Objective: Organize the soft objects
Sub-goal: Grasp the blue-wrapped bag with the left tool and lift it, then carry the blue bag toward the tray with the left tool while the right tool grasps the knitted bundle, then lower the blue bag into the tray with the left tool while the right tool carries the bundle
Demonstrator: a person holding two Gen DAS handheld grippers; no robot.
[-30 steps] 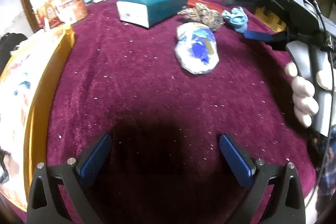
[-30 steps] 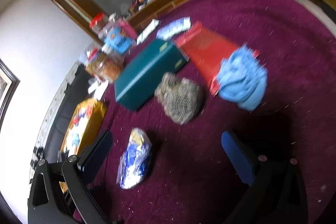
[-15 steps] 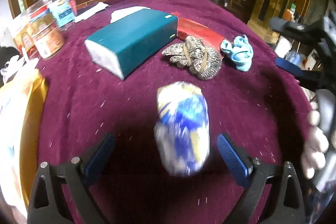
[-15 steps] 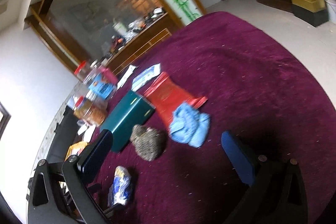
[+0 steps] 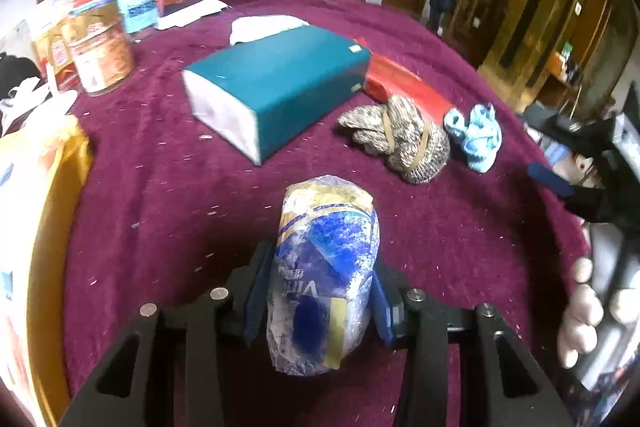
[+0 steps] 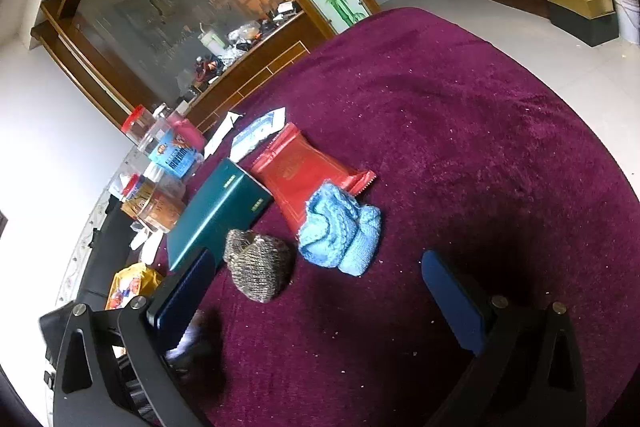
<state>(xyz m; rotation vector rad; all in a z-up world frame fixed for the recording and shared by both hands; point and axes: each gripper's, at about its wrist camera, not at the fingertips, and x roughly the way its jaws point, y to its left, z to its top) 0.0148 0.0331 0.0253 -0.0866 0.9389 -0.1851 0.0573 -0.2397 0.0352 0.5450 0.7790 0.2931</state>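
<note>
Now left claw (image 5: pixel 318 297) clamped on blue-white packet (image 5: pixel 324 275), btwn its pads; right claw (image 6: pixel 320 291) jaws apart, w/ grey knit bundle (image 6: pixel 258 269) just ahead.

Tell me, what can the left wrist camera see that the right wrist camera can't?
Only the left wrist view shows the blue and white plastic pack squeezed in the left gripper. Only the right wrist view shows the right gripper wide open with nothing in it, above the purple cloth. Both show the teal tissue box, the grey knitted bundle, the light blue knitted piece and the red packet.
</note>
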